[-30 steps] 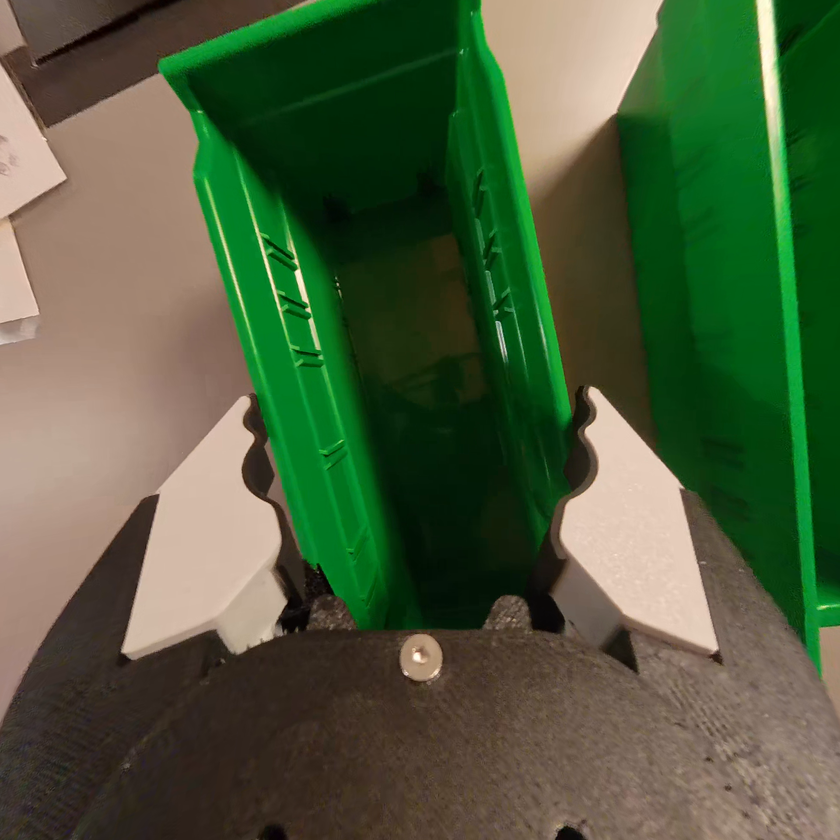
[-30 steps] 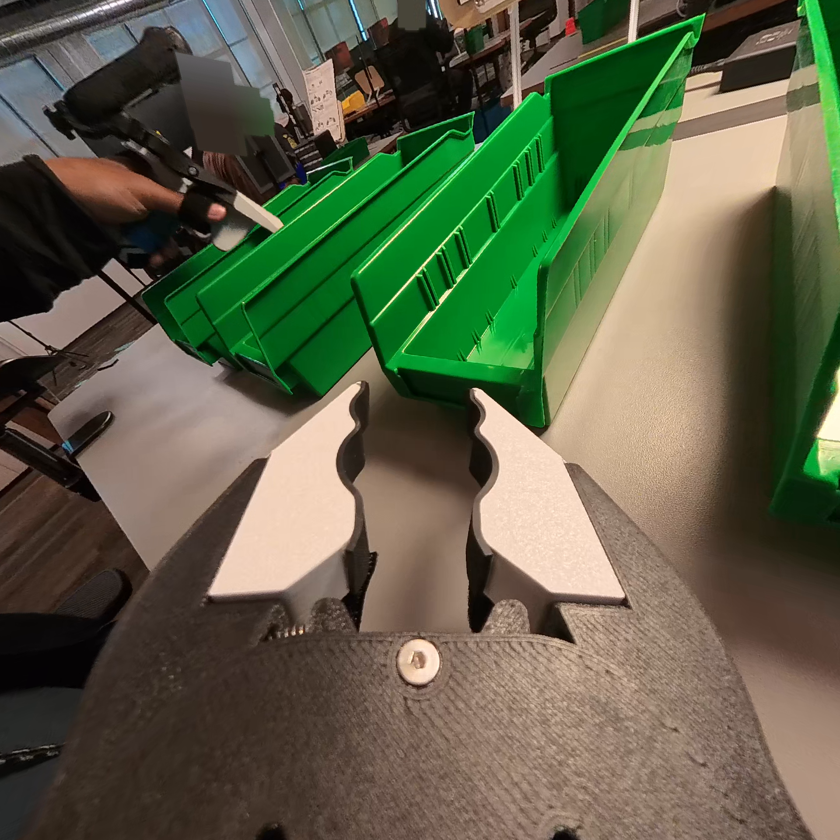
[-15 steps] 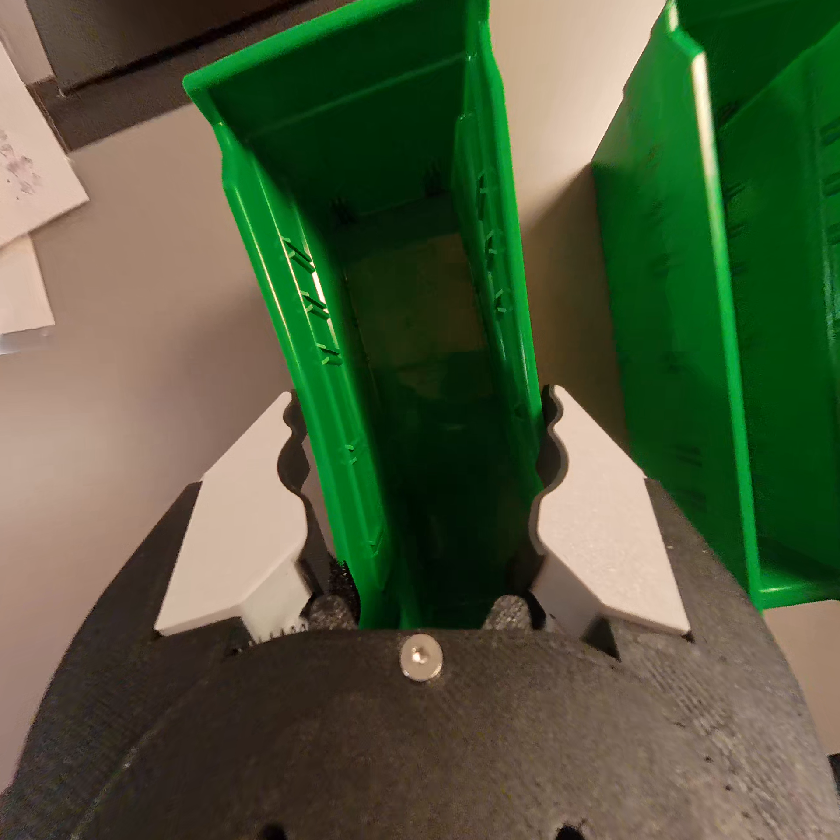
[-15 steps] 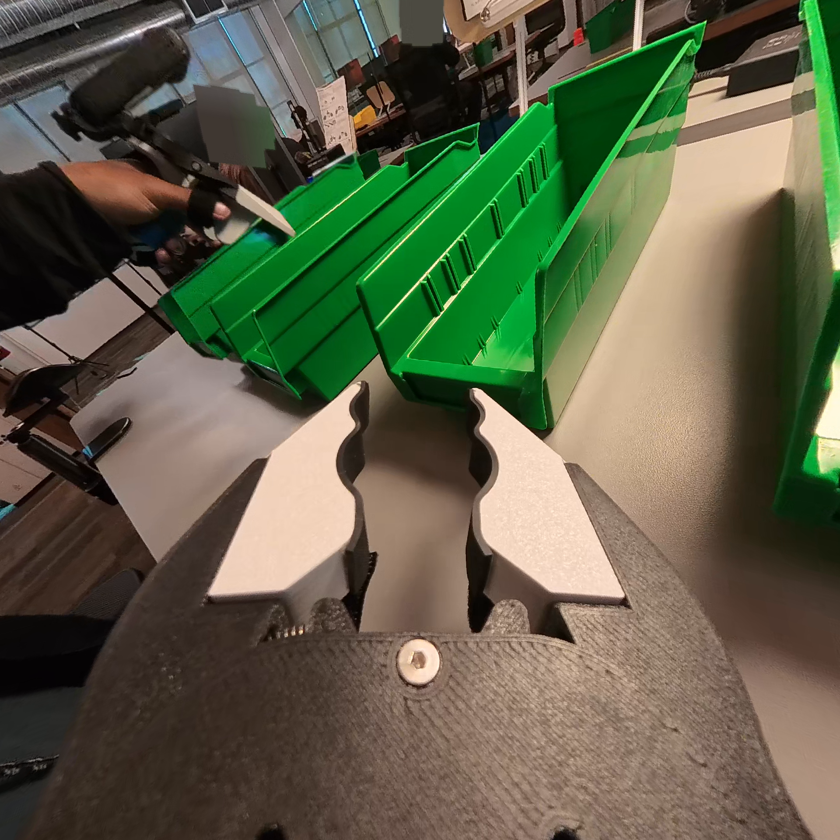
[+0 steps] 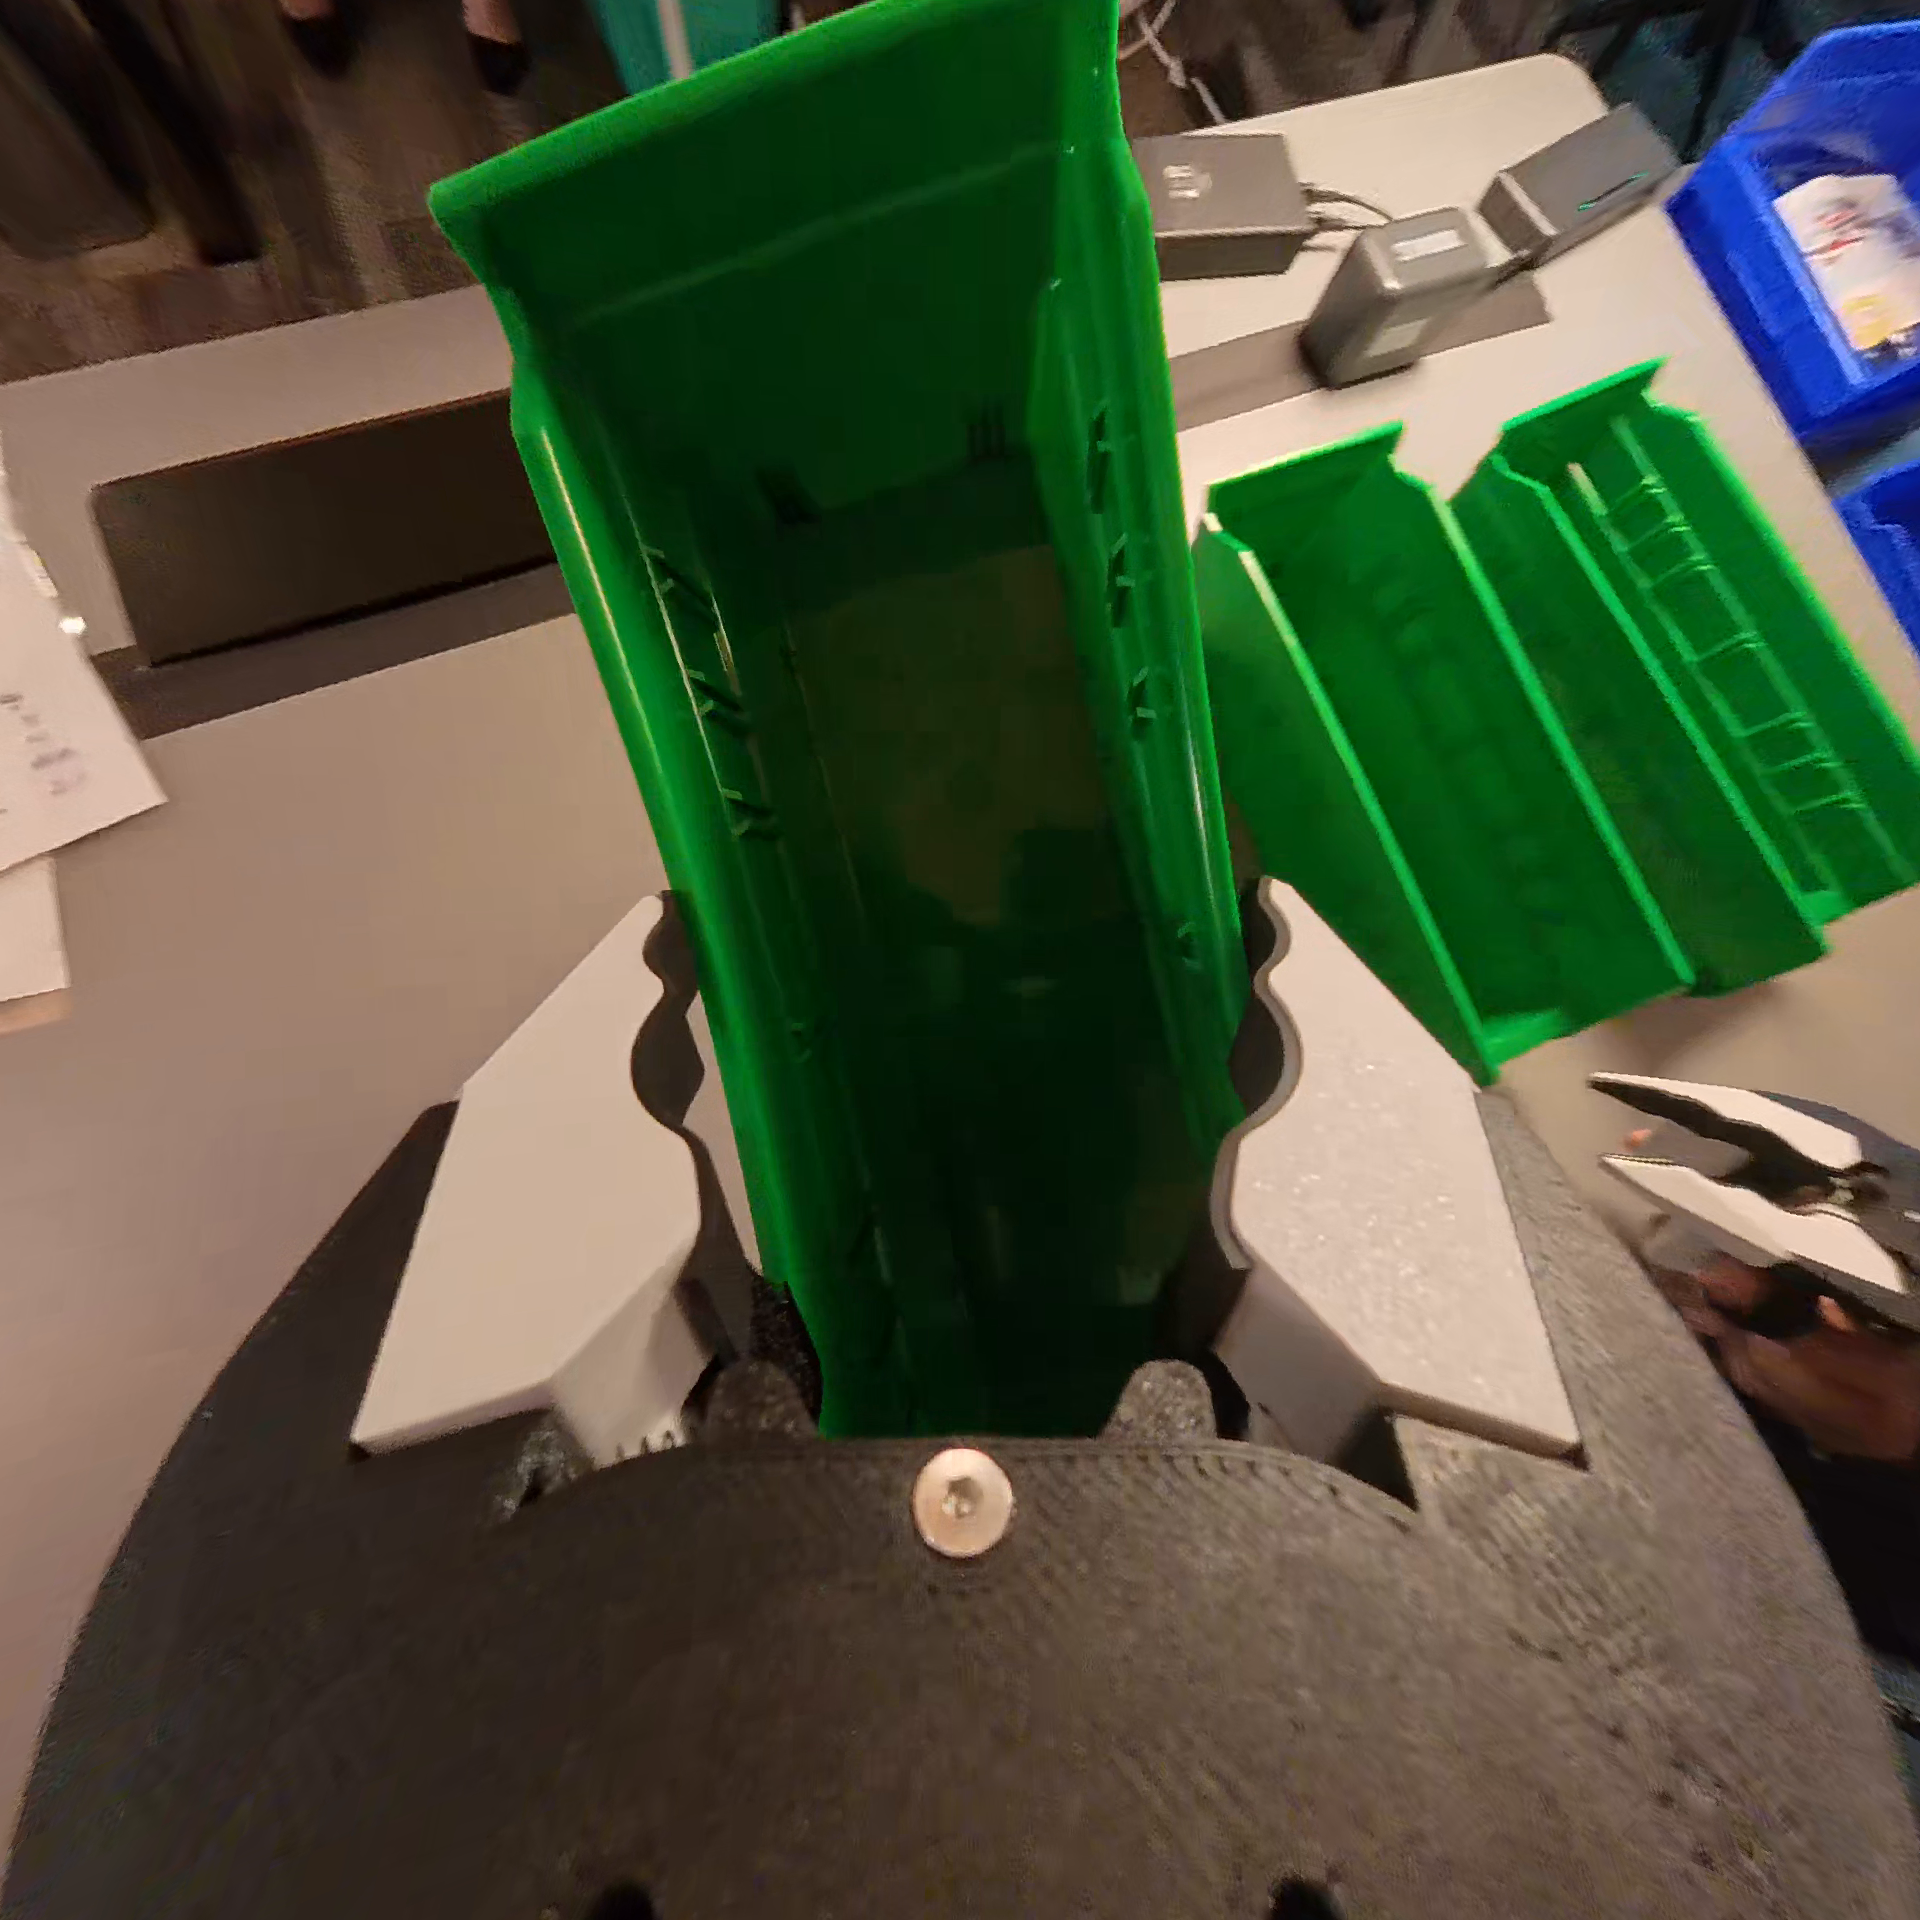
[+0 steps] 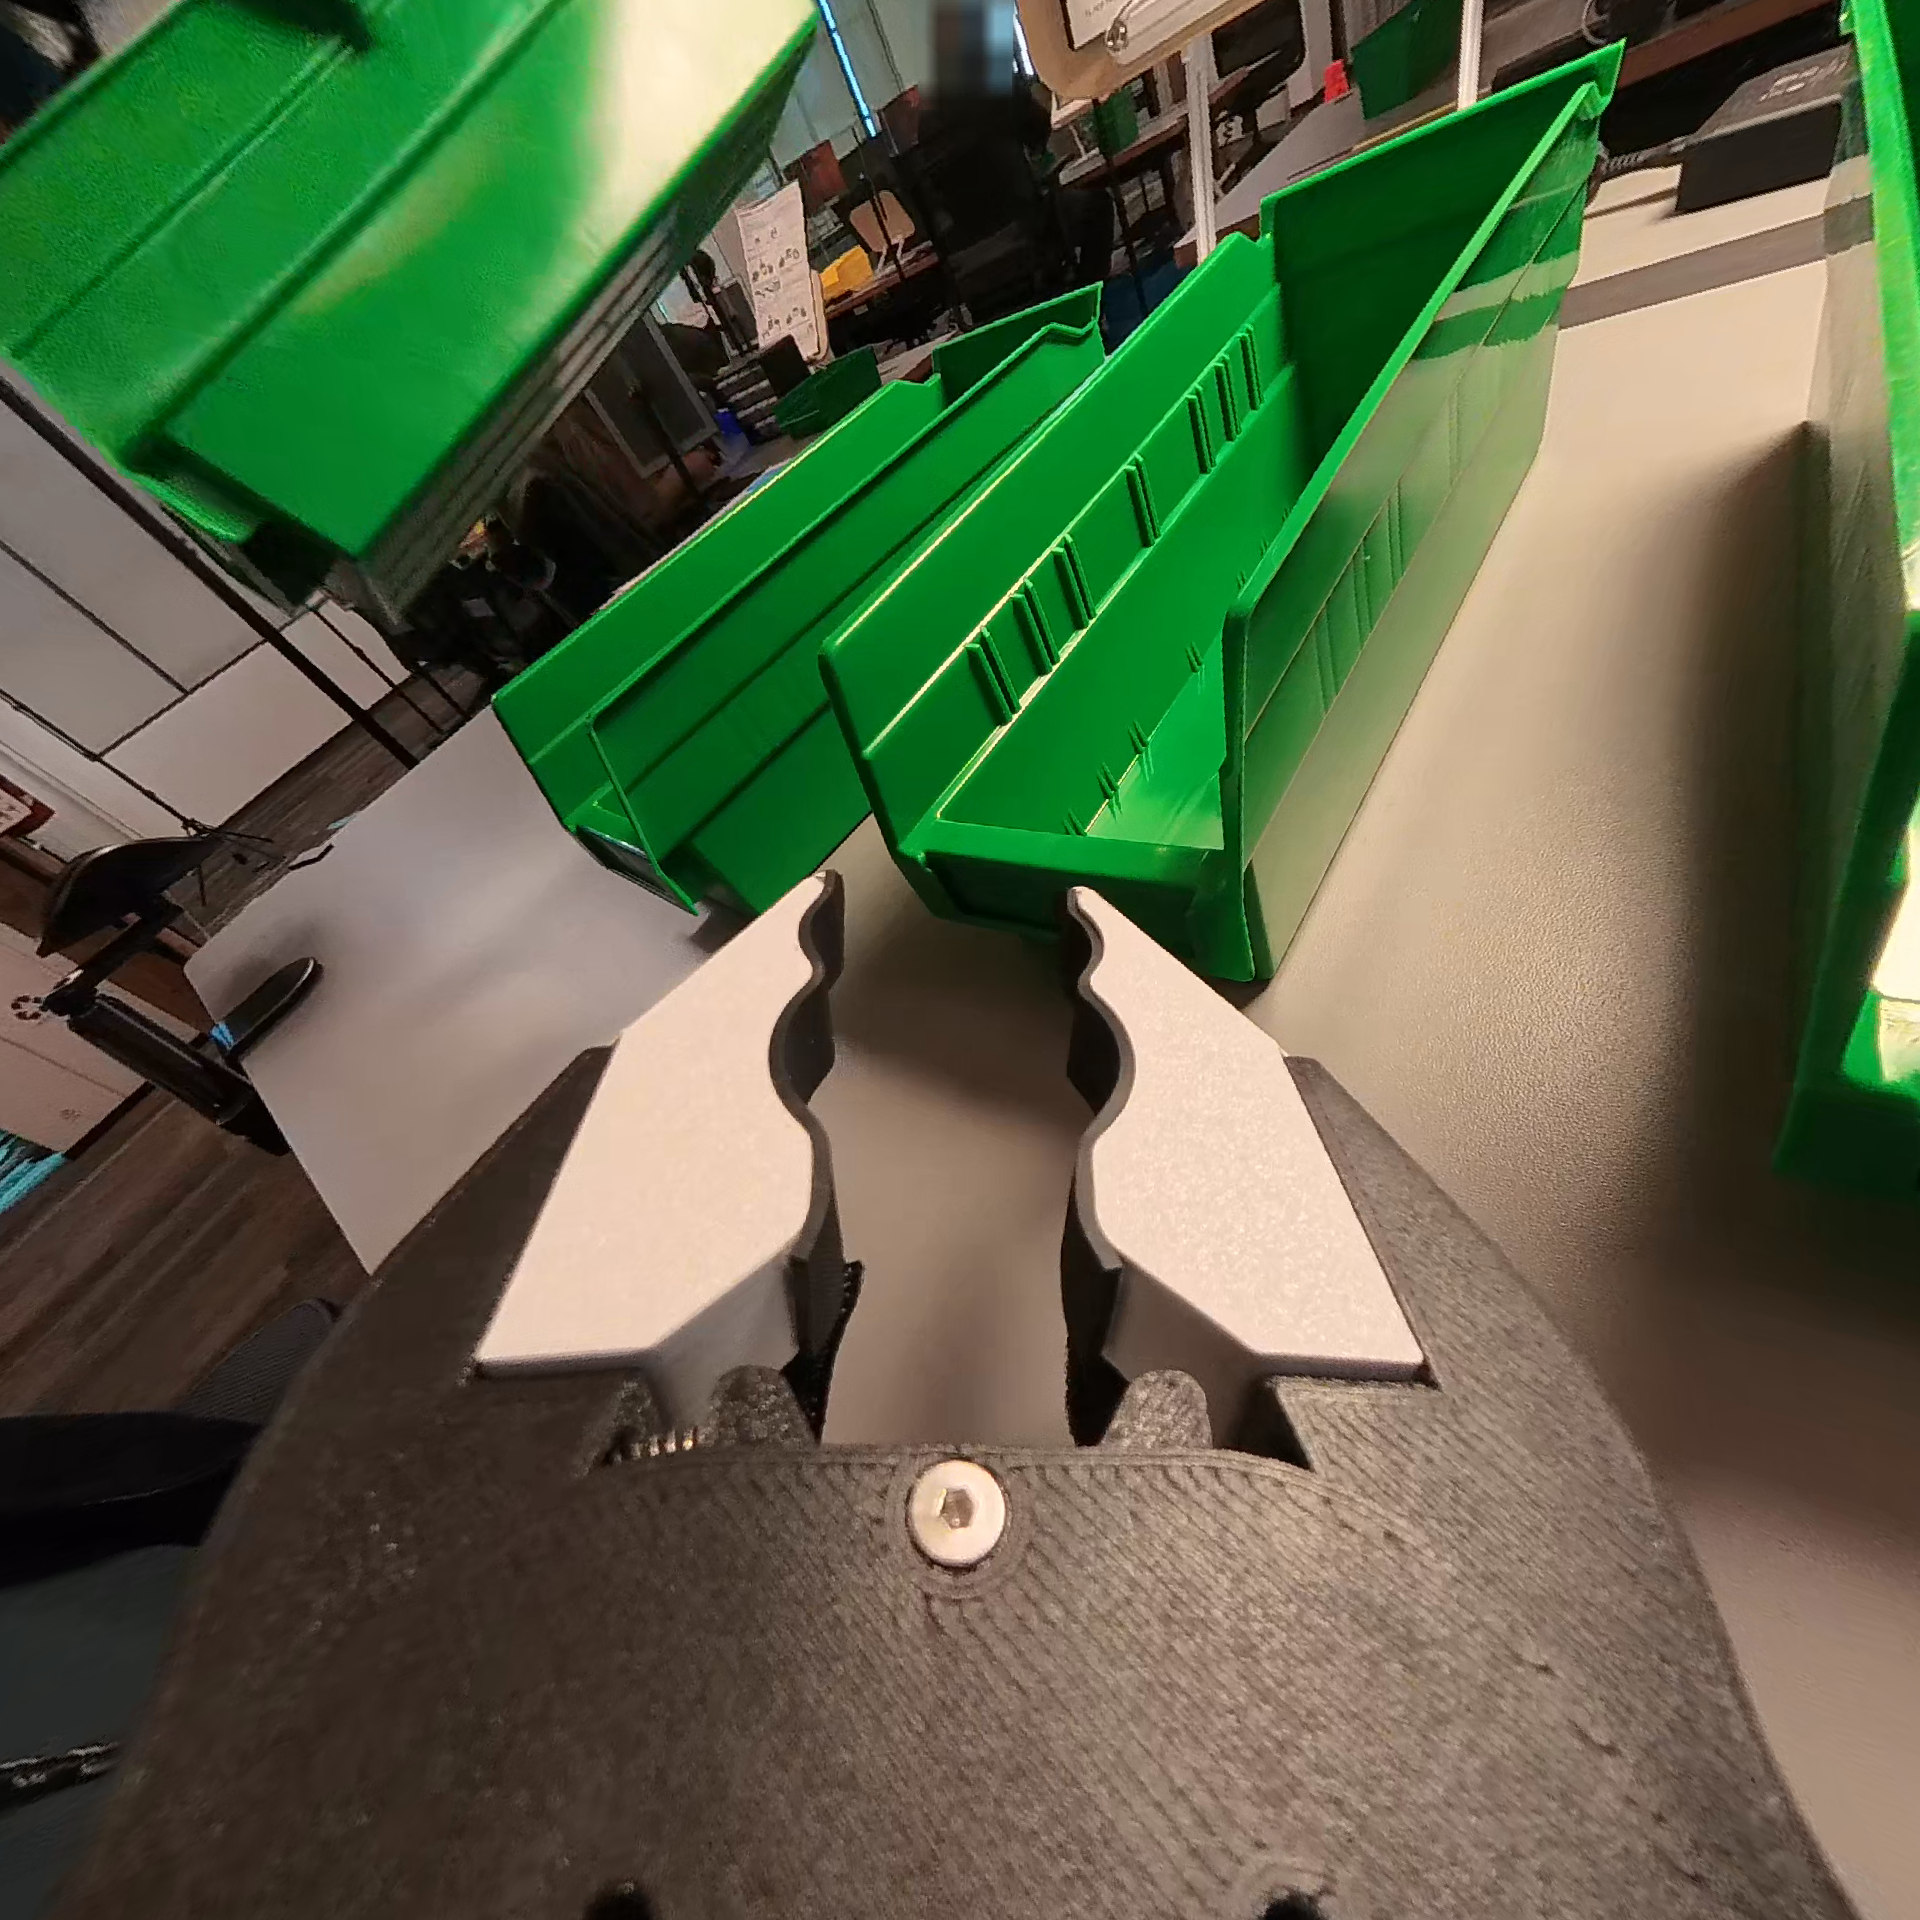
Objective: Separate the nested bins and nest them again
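So we've got one green bin clamped across its width in the left gripper, both pads pressed on the outer side walls, and it's now up in the air. A second ago that bin was still down on the table with the fingers spread wider around it; half a second ago they'd closed onto the walls, and now the whole thing has come up and away. In the right wrist view you can see its underside floating above and to the left of the bin stack, which sits on the grey table.

Beside that stack on the table is a single green bin, lying open, just ahead of the right gripper. That gripper hasn't budged: fingers partly apart, nothing between them, hovering low over the table close to the single bin's near end.

What this means, as far as we can judge: the separating part is underway, with another bin peeled off the stack. Next it probably needs a free spot on the table near the single bin, then everything gets nested back.
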